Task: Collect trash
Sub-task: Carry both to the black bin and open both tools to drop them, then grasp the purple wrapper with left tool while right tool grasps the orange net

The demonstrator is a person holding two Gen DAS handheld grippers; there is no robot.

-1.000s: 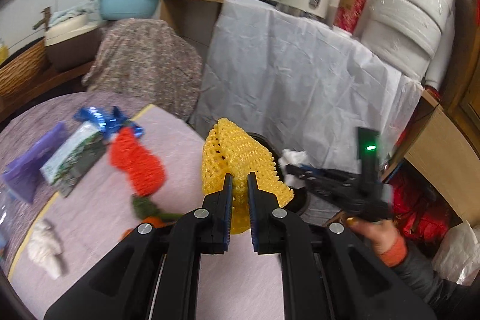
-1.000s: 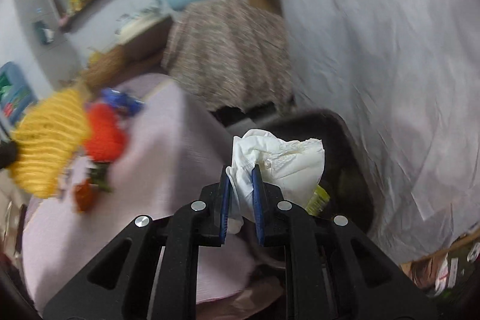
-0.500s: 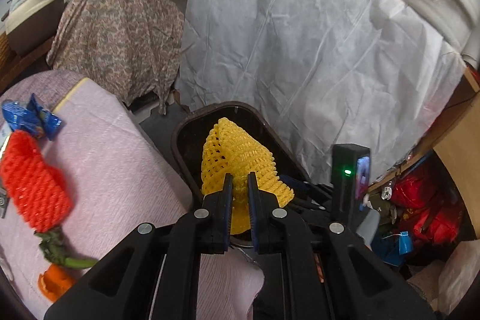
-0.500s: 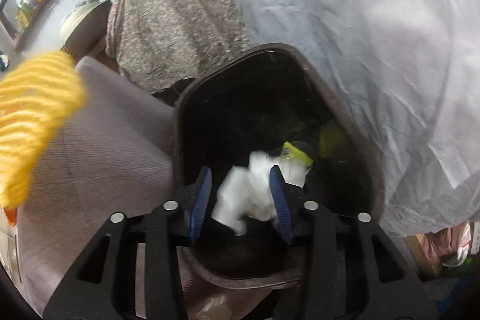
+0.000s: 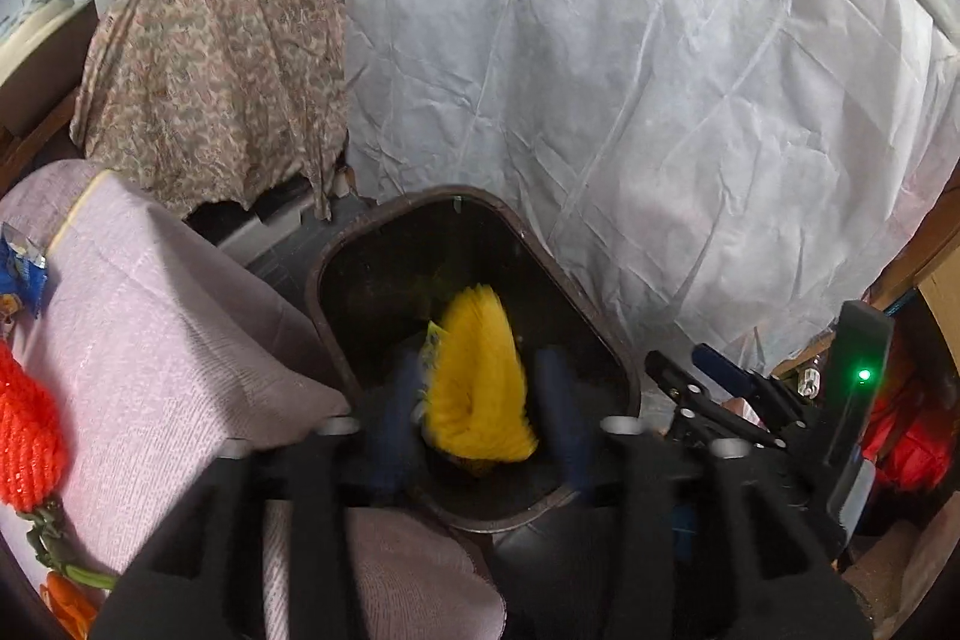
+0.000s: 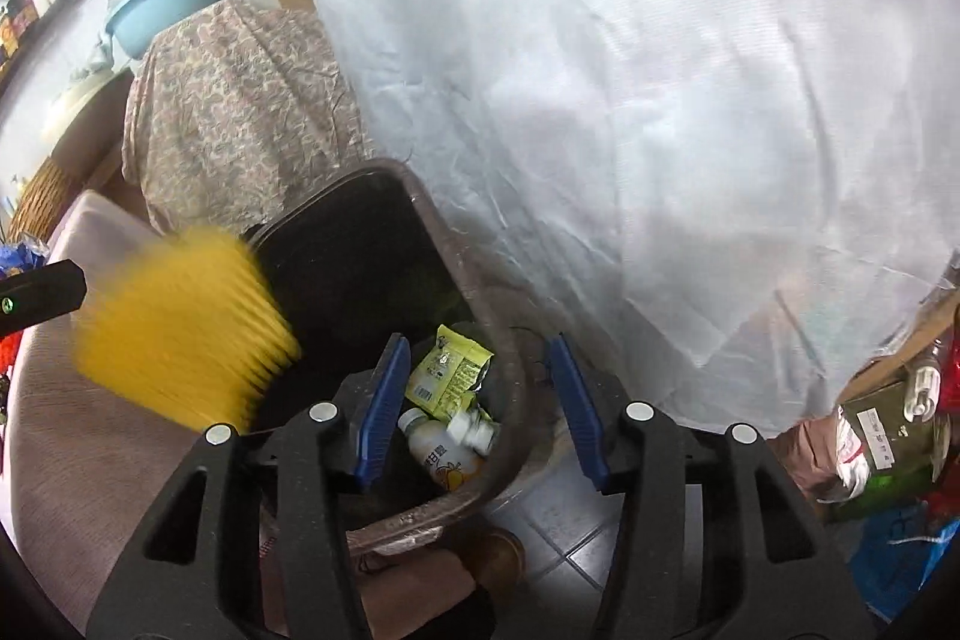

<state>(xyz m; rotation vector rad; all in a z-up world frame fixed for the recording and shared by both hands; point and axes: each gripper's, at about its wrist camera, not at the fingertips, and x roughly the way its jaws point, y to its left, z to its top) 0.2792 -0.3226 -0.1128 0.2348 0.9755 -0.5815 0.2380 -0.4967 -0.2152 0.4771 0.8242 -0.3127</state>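
Bin (image 6: 474, 292): one yellow foam net (image 5: 480, 382) loose at 12 o'clock between just-opened left gripper (image 5: 477, 418) jaws; right gripper (image 6: 480, 412) jaws just parted, empty; two bottles (image 6: 444, 451), one green packet (image 6: 447, 370) inside.

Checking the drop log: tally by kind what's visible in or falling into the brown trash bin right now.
Yellow foam net, falling in: 1
Green snack packet: 1
Bottles: 2, the orange-labelled bottle and the smaller white bottle
Total: 4

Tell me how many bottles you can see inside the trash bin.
1 for certain: a white-capped drink bottle lies at the bottom of the brown trash bin, below the green snack packet. A second white cap beside it may be another.
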